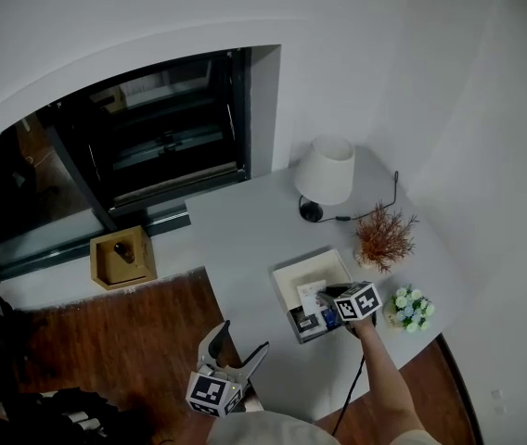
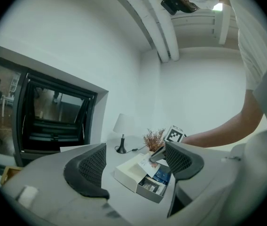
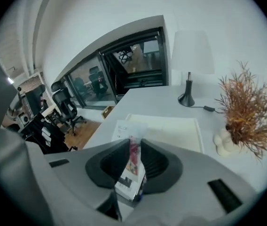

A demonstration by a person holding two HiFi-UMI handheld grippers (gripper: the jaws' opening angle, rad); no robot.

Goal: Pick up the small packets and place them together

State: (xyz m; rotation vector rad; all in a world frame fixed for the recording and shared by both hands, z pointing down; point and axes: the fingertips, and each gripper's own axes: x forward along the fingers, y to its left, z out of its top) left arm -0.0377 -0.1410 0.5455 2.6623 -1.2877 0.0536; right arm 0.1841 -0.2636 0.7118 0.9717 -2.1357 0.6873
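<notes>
One small packet (image 3: 129, 178) in right claw (image 3: 135, 142)

Head view overhead; gripper views low, oblique; all share lamp (image 1: 326, 170), apparently.

My left tongs (image 1: 242, 343) are pale grey, with curved jaws and dark meshed pads (image 2: 93, 166). Behind them sits a white marker cube (image 1: 215, 392) printed with black squares. My right tongs (image 3: 134, 147) match, and a black cable (image 1: 352, 387) trails from their own cube (image 1: 356, 301). I wear a white short sleeve (image 2: 255, 51).
</notes>
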